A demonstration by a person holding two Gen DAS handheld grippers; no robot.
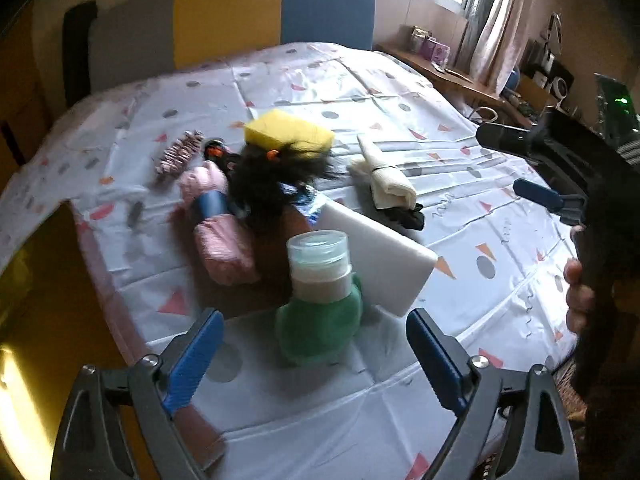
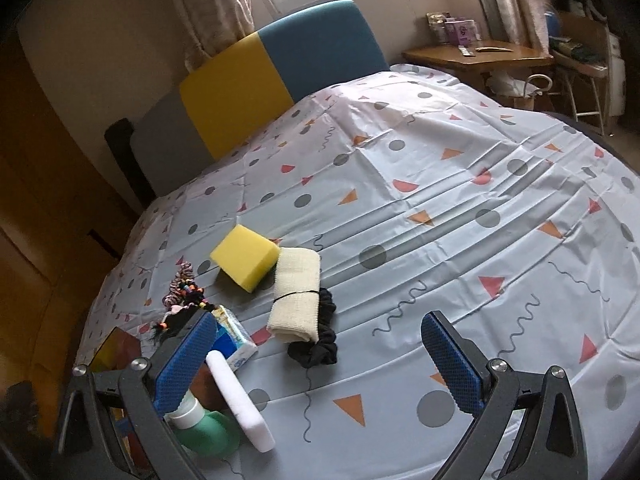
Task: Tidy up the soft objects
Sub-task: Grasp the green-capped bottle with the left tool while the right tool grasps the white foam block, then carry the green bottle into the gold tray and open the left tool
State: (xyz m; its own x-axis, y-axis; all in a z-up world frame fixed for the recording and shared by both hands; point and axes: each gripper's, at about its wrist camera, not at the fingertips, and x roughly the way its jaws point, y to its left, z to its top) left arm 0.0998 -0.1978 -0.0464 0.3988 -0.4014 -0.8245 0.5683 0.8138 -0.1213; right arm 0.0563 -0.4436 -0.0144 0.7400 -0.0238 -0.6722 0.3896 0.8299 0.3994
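desk (image 2: 460, 216): big surface under a patterned plastic cloth, whole right half is bare, so honestly that's your sorting space. All the stuff is bunched at the left edge.

white foam block (image 1: 380, 258): leaning on edge right behind the bottle, touching it. Looks squishy and light; I'd move it after the bottle so it doesn't tip onto anything.

pink roll (image 1: 218, 236): wrapped with a blue band, lying left of the bottle, next to a black wig-like tangle (image 1: 276, 184). Hair will snag, so don't drag through it.

yellow sponge (image 2: 245, 255): sits apart at the far side, easy grab later.

cream rolled cloth (image 2: 296, 294): just beside the sponge, with a black scrunchie (image 2: 320, 336) touching its near end.

green squeeze bottle (image 1: 320, 324): closest thing, standing up, cap toward the camera.

left gripper (image 1: 316, 354): fingers spread as wide as they go, bottle's body sitting between them but not pinched. My guess is it's the pick; go low on the soft body, squeeze gently.

right gripper (image 2: 318, 364): fingers spread, nothing between them, hovering over bare cloth.
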